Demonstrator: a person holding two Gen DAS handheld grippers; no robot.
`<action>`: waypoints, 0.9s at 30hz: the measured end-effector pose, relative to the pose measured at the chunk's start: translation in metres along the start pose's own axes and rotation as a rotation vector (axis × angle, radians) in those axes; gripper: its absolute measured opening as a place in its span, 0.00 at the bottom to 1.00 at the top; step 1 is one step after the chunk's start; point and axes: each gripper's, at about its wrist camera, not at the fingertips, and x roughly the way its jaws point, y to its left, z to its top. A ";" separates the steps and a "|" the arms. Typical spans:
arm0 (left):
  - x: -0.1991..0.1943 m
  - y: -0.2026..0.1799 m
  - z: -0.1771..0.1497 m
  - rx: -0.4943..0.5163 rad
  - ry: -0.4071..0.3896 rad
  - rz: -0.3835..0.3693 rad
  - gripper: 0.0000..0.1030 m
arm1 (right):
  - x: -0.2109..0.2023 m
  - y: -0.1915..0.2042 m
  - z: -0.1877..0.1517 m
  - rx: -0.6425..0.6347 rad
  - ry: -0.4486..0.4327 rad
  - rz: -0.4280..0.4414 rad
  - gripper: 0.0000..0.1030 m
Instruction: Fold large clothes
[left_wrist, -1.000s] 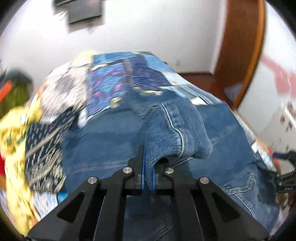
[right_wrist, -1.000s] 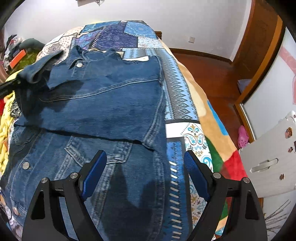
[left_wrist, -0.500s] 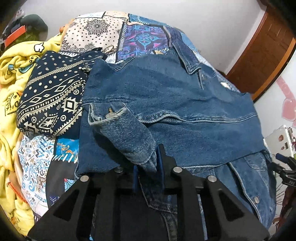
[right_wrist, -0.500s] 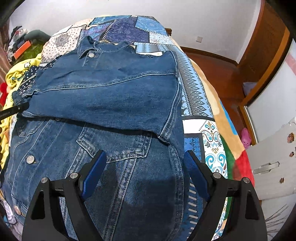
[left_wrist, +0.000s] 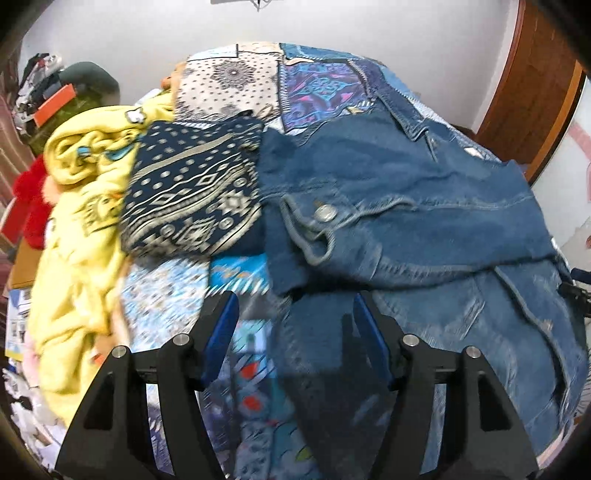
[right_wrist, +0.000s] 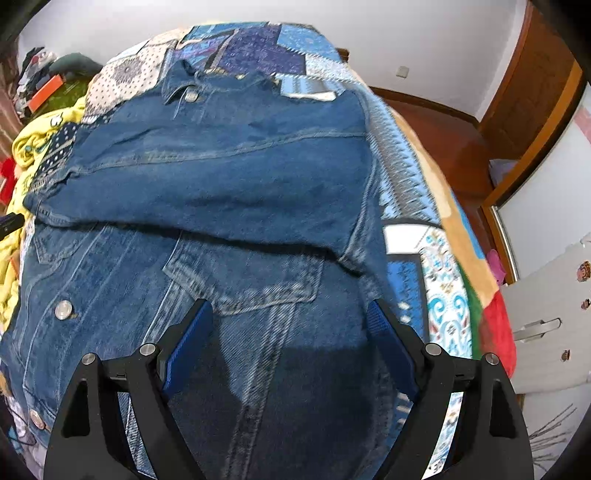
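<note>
Now both the left claw (left_wrist: 293, 317) and the right claw (right_wrist: 290, 325) hang spread apart and empty over the denim jacket (right_wrist: 229, 177), which lies on the patchwork bed (right_wrist: 406, 177), its sleeve (left_wrist: 406, 229) folded across its front.

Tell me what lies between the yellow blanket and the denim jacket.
In the left wrist view, a folded navy patterned cloth lies between the yellow blanket and the denim jacket.

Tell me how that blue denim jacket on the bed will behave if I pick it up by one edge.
The blue denim jacket will probably drape and unfold, since its folded-over sleeve already lies limp and creased. It likely feels heavy for cloth, given thick seams and metal buttons. It is unlikely to slip from the jaws: the weave looks coarse.
</note>
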 end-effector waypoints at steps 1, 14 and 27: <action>-0.004 0.002 -0.005 -0.004 -0.003 0.003 0.62 | 0.001 0.003 -0.003 -0.006 0.006 -0.002 0.81; -0.103 0.000 -0.030 0.017 -0.161 0.002 0.77 | -0.082 0.005 -0.024 -0.056 -0.233 -0.110 0.81; -0.116 -0.023 -0.090 -0.010 -0.126 -0.059 0.90 | -0.100 -0.017 -0.077 -0.002 -0.219 -0.107 0.81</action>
